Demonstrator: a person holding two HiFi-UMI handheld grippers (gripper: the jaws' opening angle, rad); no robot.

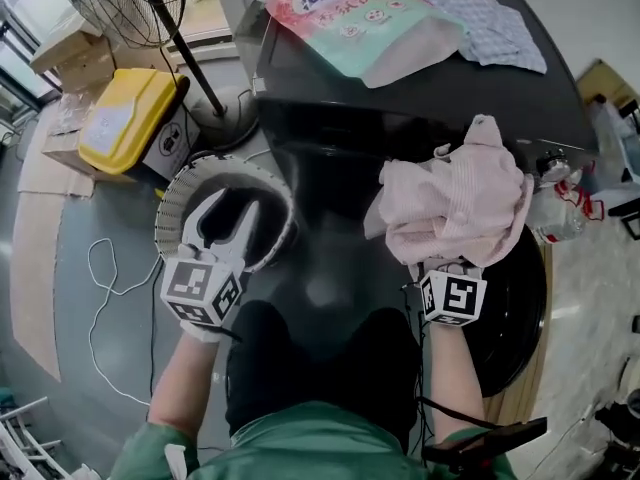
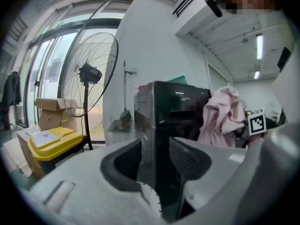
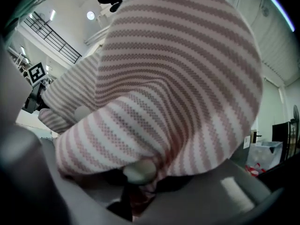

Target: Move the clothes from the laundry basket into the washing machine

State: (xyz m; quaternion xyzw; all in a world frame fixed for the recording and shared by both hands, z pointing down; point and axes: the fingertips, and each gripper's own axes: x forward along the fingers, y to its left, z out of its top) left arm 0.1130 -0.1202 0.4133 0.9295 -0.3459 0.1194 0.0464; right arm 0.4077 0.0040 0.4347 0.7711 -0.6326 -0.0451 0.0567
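Left gripper (image 1: pixel 233 204): fingers spread wide, with nothing between them. In the head view it sits over the dark opening of the laundry basket (image 1: pixel 172 203).
Left gripper's own view: past the open fingers (image 2: pixel 190 165) the black washing machine (image 2: pixel 173 107) stands ahead, and part of the basket's white ribbed rim shows low in the gap.
Right gripper (image 3: pixel 136 191): fingers nearly together, pinching a fold of the pink-and-white striped garment (image 3: pixel 178 88). The cloth bulges up over them and fills most of that view. A pale button (image 3: pixel 139 170) sits just above the pinch.
Garment's place: bunched on top of the right gripper and clear of the basket, in front of the washing machine's dark front and below its top edge.
Laundry basket: round and white, on the floor at the left of the machine. Its inside is too dark to read.
Machine top: a pink-and-green printed bag (image 1: pixel 365 23) lies beside a checked cloth (image 1: pixel 490 23).
Surroundings: a pedestal fan (image 1: pixel 130 3) and a yellow bin (image 1: pixel 125 118) stand to the left, beyond the basket.
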